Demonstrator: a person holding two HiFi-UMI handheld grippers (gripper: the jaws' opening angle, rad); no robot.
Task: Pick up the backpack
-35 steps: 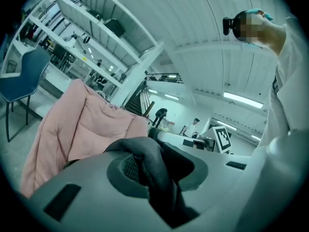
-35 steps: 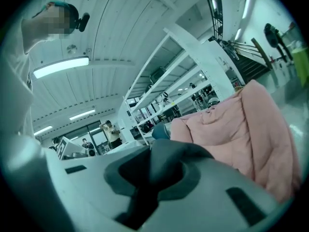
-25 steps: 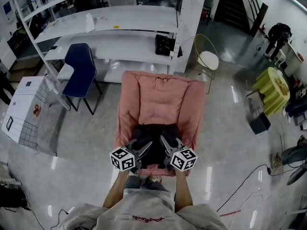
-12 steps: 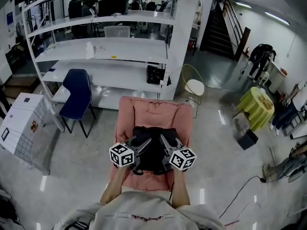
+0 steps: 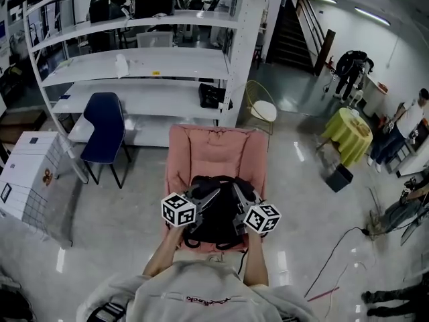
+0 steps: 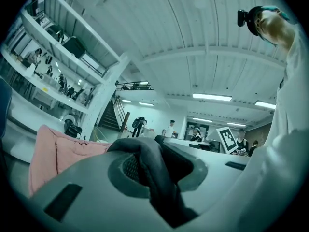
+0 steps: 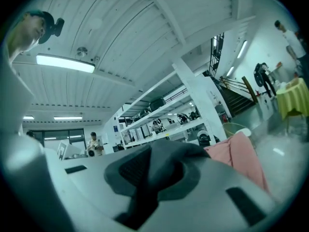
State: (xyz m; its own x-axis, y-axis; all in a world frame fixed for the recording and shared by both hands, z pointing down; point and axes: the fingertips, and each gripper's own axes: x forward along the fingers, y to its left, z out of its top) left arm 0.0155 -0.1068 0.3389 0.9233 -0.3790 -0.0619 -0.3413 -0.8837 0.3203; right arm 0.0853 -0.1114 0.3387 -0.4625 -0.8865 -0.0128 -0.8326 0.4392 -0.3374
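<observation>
The black backpack (image 5: 218, 213) hangs just above the front of a pink cushioned chair (image 5: 214, 146), held up between my two grippers. My left gripper (image 5: 209, 197) is shut on a dark strap (image 6: 150, 170) at the pack's top left. Over at the top right, my right gripper (image 5: 236, 194) is shut on another dark strap (image 7: 153, 170). In both gripper views the strap fills the gap between the pads, and the pink chair (image 6: 53, 153) (image 7: 241, 158) shows off to one side. Most of the pack's body is hidden behind the grippers and marker cubes.
White shelving (image 5: 154, 62) stands behind the chair, a blue chair (image 5: 107, 123) and a white box (image 5: 27, 173) to the left. A gold-framed stool (image 5: 263, 109), a yellow-covered table (image 5: 348, 129) and a black box (image 5: 338, 178) are at right, with people there and cables (image 5: 335, 260) on the floor.
Both grippers have risen together with the backpack, lifting it off the pink seat. The head view has tipped up, showing more of the shelves and room.
</observation>
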